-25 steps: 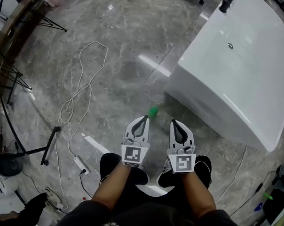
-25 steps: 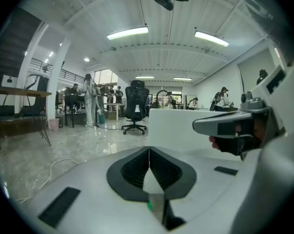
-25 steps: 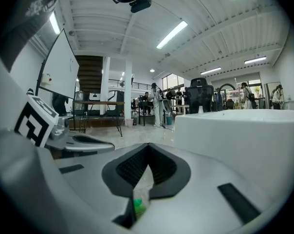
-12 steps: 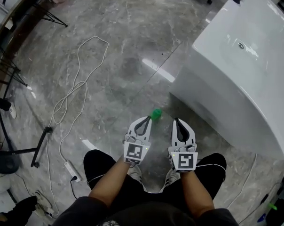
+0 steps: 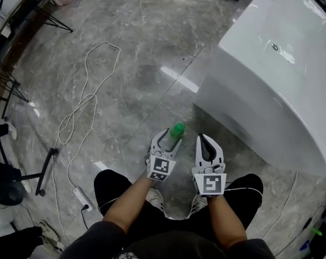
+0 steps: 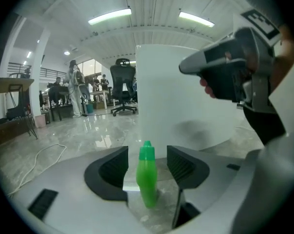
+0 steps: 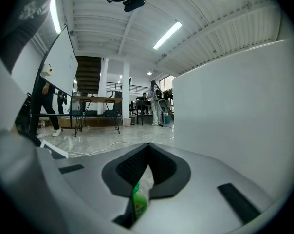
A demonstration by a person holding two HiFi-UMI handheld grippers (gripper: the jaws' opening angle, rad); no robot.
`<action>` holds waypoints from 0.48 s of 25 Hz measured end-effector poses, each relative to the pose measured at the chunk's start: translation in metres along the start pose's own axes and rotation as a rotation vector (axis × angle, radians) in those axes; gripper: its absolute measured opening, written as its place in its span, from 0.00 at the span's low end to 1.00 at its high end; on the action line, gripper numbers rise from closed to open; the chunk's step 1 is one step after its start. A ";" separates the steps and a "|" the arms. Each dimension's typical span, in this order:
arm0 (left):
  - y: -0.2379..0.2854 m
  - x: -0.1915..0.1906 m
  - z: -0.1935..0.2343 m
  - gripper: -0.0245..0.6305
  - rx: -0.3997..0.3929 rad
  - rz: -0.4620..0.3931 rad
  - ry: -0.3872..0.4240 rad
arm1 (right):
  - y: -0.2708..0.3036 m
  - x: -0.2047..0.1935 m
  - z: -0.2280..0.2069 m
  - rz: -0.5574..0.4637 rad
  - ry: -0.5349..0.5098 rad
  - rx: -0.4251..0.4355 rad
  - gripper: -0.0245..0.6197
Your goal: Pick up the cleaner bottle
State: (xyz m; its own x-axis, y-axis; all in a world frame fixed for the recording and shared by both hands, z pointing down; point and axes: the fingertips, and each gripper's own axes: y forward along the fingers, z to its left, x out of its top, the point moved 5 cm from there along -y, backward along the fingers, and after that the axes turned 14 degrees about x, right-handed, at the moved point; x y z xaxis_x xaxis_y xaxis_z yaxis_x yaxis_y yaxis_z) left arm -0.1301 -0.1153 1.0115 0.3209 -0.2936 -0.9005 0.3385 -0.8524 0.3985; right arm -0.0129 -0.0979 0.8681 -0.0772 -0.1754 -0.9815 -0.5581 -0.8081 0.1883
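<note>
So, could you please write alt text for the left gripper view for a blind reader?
A green bottle stands upright on the grey floor between the opening jaws of the left gripper, neither pad touching it. Behind it rises a white tub; the right gripper is upper right.

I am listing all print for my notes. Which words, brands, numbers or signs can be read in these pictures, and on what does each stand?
No text can be read in any view.
Green cleaner bottle: any print is too blurred to read.
Marker cubes: black-and-white coded squares, no letters.
</note>
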 end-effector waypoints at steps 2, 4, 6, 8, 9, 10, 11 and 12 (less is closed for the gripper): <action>0.010 -0.020 -0.003 0.42 -0.007 0.040 0.005 | 0.000 -0.001 0.000 -0.016 0.000 0.003 0.05; 0.023 -0.039 -0.006 0.44 -0.015 0.074 0.015 | -0.001 -0.002 -0.001 -0.017 0.001 -0.005 0.05; 0.037 -0.052 -0.007 0.45 -0.023 0.095 0.028 | -0.001 -0.001 -0.003 -0.027 -0.001 -0.011 0.05; 0.050 -0.063 -0.009 0.45 -0.023 0.115 0.030 | -0.002 -0.003 -0.003 -0.038 0.006 -0.009 0.05; 0.056 -0.068 -0.009 0.46 -0.022 0.123 0.029 | -0.003 -0.005 -0.004 -0.033 0.011 -0.011 0.05; 0.062 -0.072 -0.010 0.46 -0.025 0.127 0.028 | -0.005 -0.007 -0.004 -0.027 0.014 -0.013 0.05; 0.067 -0.075 -0.011 0.46 -0.032 0.126 0.028 | -0.006 -0.008 -0.003 -0.021 0.012 -0.015 0.05; 0.072 -0.077 -0.013 0.47 -0.040 0.122 0.031 | -0.007 -0.009 -0.003 -0.015 0.009 -0.016 0.05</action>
State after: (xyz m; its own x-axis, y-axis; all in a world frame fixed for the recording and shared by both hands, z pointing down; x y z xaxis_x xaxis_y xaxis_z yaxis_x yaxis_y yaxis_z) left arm -0.1191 -0.1486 1.1119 0.3889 -0.3796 -0.8394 0.3303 -0.7931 0.5117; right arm -0.0060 -0.0920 0.8755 -0.0608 -0.1681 -0.9839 -0.5458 -0.8197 0.1738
